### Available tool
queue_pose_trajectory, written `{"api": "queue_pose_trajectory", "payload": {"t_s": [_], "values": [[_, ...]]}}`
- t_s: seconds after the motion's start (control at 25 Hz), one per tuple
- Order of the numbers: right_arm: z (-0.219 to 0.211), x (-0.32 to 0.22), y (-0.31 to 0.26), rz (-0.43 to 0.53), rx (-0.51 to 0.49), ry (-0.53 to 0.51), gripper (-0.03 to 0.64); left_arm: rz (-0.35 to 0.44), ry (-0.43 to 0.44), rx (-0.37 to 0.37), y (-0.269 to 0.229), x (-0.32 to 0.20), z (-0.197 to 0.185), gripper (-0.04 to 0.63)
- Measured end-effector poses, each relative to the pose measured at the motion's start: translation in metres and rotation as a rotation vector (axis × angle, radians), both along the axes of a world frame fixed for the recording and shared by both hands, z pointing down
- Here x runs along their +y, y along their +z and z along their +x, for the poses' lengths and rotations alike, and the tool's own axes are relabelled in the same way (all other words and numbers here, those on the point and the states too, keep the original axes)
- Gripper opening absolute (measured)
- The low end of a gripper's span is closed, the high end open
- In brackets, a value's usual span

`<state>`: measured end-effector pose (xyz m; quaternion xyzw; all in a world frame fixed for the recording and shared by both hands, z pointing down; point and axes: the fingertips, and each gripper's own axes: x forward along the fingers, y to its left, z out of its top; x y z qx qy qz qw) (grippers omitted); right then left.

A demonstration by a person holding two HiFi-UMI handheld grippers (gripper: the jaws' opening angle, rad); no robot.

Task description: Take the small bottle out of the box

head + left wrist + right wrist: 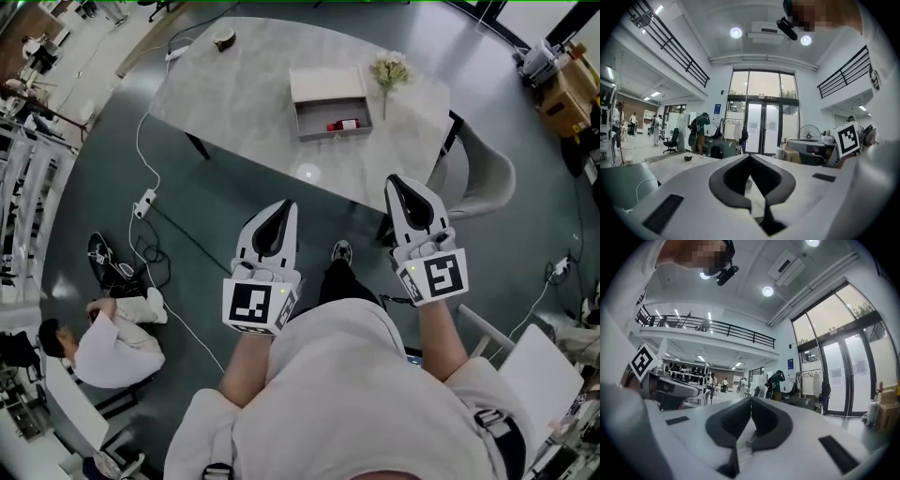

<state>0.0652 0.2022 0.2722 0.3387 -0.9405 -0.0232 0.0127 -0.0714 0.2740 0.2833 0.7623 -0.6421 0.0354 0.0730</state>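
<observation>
An open grey box (pixel 330 101) lies on the pale marble table (pixel 244 94), its lid folded back. Inside it rests a small bottle (pixel 343 125) with a red label, lying on its side. Both grippers hang well short of the table, over the floor. My left gripper (pixel 284 208) is shut and holds nothing; its tips meet in the left gripper view (pixel 750 156). The right gripper (pixel 394 182) is likewise shut and empty, its jaws touching in the right gripper view (pixel 751 399). Both point level into the room, not at the box.
A sprig of dried flowers (pixel 389 73) lies right of the box, a small round dish (pixel 223 39) at the table's far left. A grey chair (pixel 483 178) stands at the right edge. A white cable and power strip (pixel 143 202) lie on the floor; a person (pixel 108 342) crouches lower left.
</observation>
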Motion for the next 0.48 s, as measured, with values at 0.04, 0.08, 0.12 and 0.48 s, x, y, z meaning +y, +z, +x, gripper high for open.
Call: {"api": "queue_pose_trajectory", "payload": {"t_s": [0.04, 0.08, 0.12, 0.48], "values": [[-0.003, -0.013, 0.005, -0.013, 0.002, -0.005, 0.026, -0.008, -0.001, -0.003, 0.003, -0.015, -0.004, 0.023], [-0.005, -0.026, 0.010, -0.028, 0.003, -0.008, 0.026, -0.019, -0.003, -0.007, 0.006, -0.030, -0.007, 0.023], [-0.006, -0.038, 0.015, -0.043, 0.004, -0.011, 0.026, -0.030, -0.005, -0.014, 0.011, -0.044, -0.011, 0.023], [-0.013, -0.111, 0.053, -0.136, 0.029, -0.023, 0.026, -0.153, 0.062, -0.058, 0.044, -0.128, -0.017, 0.023]]}}
